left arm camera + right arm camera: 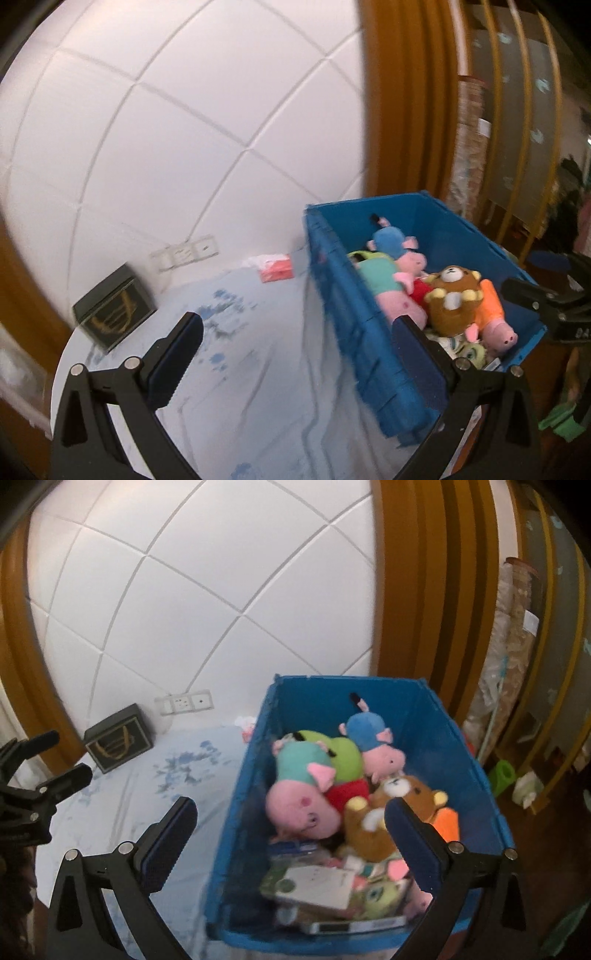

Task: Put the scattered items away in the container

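Note:
A blue plastic crate (347, 306) (243, 786) stands on a bed with a pale blue sheet (251, 350) (147, 786). It holds several plush toys: pink pigs (303, 805) (402, 295), a brown bear (391, 812) (454, 299), a green toy (343, 753), plus packets and flat items (317, 882) at the near end. My left gripper (295, 350) is open and empty, left of the crate's near corner. My right gripper (291, 834) is open and empty, over the crate's near left wall. Each gripper shows at the edge of the other's view (40, 771) (546, 299).
A dark box with a gold emblem (114, 312) (118, 742) lies at the bed's far left by the white padded headboard (184, 129). A red and white pack (275, 267) lies on the sheet behind the crate. Wooden frames and clutter stand to the right (517, 701).

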Available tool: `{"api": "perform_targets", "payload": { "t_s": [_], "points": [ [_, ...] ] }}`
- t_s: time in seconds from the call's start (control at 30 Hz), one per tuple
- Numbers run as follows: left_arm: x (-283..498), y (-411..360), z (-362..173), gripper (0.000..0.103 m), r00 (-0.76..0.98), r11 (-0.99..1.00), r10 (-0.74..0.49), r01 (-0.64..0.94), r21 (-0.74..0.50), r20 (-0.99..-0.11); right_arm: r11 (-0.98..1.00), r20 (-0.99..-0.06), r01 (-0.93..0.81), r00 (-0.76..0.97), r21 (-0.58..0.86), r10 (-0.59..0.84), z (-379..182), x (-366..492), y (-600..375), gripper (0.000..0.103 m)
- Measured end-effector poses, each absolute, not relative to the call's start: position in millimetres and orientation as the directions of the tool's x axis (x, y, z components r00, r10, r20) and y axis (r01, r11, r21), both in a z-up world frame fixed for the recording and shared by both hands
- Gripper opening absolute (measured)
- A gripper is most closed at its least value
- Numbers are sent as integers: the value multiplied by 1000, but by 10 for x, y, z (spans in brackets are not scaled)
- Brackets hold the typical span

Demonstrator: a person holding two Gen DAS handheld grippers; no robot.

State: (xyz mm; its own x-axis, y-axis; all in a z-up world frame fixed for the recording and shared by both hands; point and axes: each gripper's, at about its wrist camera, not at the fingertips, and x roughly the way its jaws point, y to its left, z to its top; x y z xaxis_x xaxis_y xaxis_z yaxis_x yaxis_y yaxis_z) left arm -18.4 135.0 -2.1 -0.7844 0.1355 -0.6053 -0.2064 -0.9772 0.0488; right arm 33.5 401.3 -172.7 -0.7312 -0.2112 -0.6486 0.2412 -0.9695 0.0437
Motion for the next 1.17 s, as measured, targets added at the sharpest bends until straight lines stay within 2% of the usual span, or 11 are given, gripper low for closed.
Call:
{"api": "perform_targets", "payload": {
  "t_s": [0.5,0.63,0.97,1.17],
  "points": [
    [160,616,-165,103,-752,-995,64,-99,16,-656,-964,-683,265,-700,26,-211,-1796,749,3316,103],
    [194,528,-182,103,-745,-995,87,-99,-19,-661,-960,-683,278,-698,21,-216,-1795,803,3234,103],
    [196,543,-209,103,-753,-998,23,-51,24,-658,-955,-686,296,-692,18,-227,-1812,811,3122,103],
    [231,503,-212,103,-765,-999,31,-42,1,-644,-956,-692,294,-687,13,-221,-1848,794,3110,103]
  ]
}}
